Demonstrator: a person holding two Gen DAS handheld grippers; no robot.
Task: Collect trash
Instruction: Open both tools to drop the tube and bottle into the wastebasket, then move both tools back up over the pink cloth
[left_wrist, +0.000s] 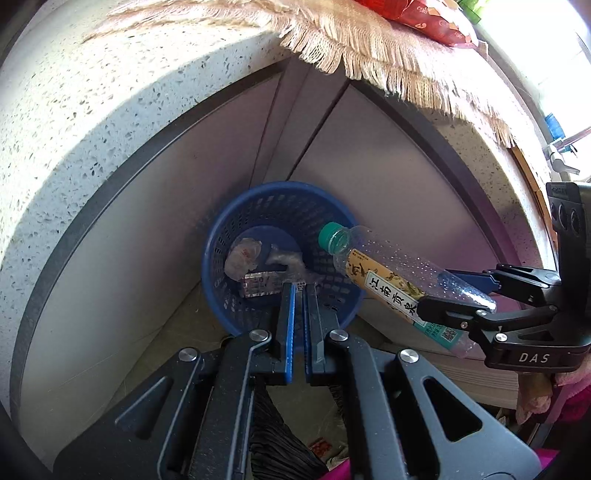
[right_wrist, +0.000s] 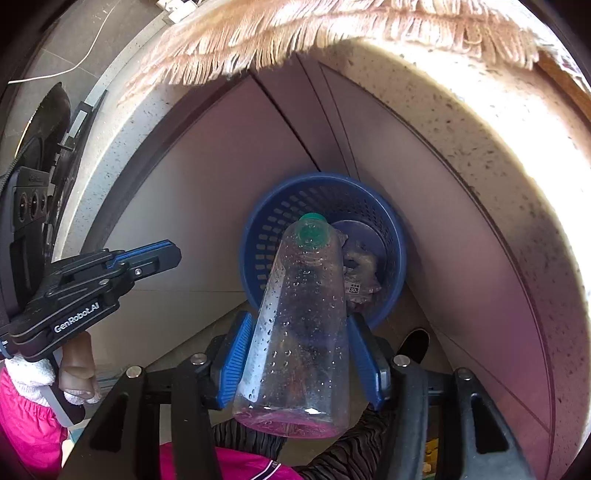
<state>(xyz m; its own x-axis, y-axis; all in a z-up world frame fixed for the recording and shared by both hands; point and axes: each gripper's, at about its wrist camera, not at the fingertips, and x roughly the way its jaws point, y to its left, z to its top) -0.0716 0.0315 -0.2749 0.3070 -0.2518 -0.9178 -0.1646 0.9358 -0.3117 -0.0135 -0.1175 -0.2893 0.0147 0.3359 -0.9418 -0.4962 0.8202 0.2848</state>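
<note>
The clear plastic bottle with a green cap (right_wrist: 301, 325) sits clamped in the right claw (right_wrist: 303, 363), cap aimed down over the blue perforated plastic basket (right_wrist: 255, 236) holding crumpled wrappers (left_wrist: 243, 256), while the left claw (left_wrist: 298, 295) hangs closed, empty.

Your way down into the blue basket (right_wrist: 258, 236) is open from above; cabinet panels (left_wrist: 388, 177) crowd behind it, the speckled countertop edge (left_wrist: 92, 122) overhangs, wrappers (left_wrist: 243, 258) cover its bottom.
</note>
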